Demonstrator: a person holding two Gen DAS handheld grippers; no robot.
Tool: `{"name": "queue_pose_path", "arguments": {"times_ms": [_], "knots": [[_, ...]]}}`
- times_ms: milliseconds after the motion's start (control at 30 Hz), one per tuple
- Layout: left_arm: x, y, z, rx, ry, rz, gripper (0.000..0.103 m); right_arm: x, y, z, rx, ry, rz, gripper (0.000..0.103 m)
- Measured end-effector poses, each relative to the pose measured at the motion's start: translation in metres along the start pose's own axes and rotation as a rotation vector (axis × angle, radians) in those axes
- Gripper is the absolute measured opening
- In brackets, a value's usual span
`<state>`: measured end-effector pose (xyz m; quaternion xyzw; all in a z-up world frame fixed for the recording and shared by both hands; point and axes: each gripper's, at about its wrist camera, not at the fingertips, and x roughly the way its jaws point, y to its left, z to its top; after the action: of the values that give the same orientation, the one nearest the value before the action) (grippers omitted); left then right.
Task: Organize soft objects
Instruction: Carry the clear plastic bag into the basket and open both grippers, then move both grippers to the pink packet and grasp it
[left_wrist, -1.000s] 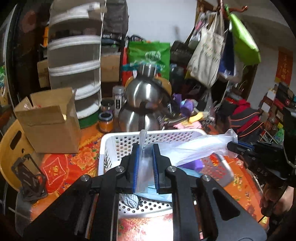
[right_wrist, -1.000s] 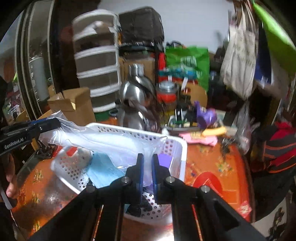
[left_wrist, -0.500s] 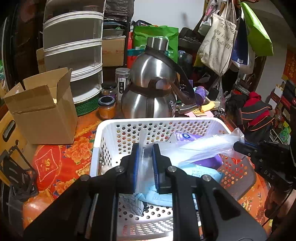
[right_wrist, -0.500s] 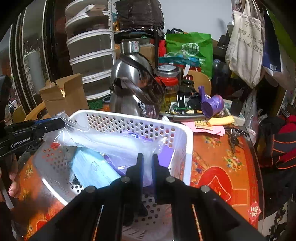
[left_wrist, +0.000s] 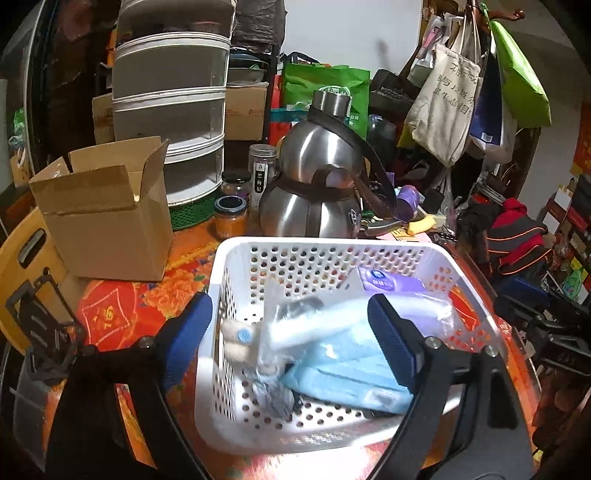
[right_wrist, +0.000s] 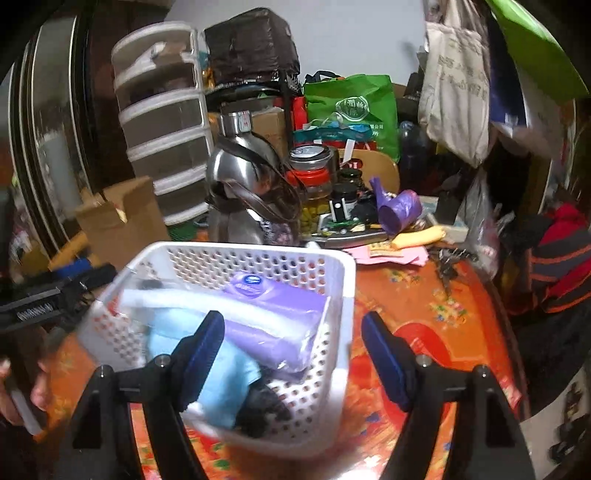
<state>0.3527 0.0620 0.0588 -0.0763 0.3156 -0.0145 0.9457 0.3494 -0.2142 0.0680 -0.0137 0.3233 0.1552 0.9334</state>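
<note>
Nearest to us, our left gripper (left_wrist: 290, 336) stands spread wide, its jaws having just been opening; the clear plastic bag (left_wrist: 354, 314) lies loose between them, pinched by neither. Our right gripper (right_wrist: 293, 350) is likewise spread, its jaws also just opened, straddling the basket's right wall with nothing gripped. Just beyond, the white perforated basket (left_wrist: 325, 245) sits on the orange patterned worktop (right_wrist: 424, 306) and holds the bag, a pale blue soft pack (left_wrist: 343, 365) and a purple tissue pack (right_wrist: 273, 295). Farther back stand an open cardboard box (left_wrist: 107, 218), a steel kettle (left_wrist: 314, 192) and a stacked drawer unit (left_wrist: 170, 99).
</note>
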Motion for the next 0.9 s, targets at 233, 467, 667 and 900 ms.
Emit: {"name": "queue_pose_path", "arguments": {"times_ms": [233, 467, 667, 900], "knots": [[-0.011, 0.001, -0.014, -0.018, 0.027, 0.004, 0.086, -0.021, 0.004, -0.013, 0.022, 0.008, 0.01, 0.078], [-0.031, 0.001, -0.028, -0.01, 0.03, -0.019, 0.086, -0.035, 0.007, -0.019, 0.016, 0.007, 0.007, 0.078], [-0.082, -0.003, -0.099, -0.005, 0.089, -0.084, 0.086, -0.073, 0.0, -0.069, 0.104, 0.076, 0.057, 0.079], [-0.086, -0.015, -0.204, -0.041, 0.256, -0.18, 0.086, -0.085, 0.001, -0.185, 0.146, 0.177, 0.145, 0.078]]}}
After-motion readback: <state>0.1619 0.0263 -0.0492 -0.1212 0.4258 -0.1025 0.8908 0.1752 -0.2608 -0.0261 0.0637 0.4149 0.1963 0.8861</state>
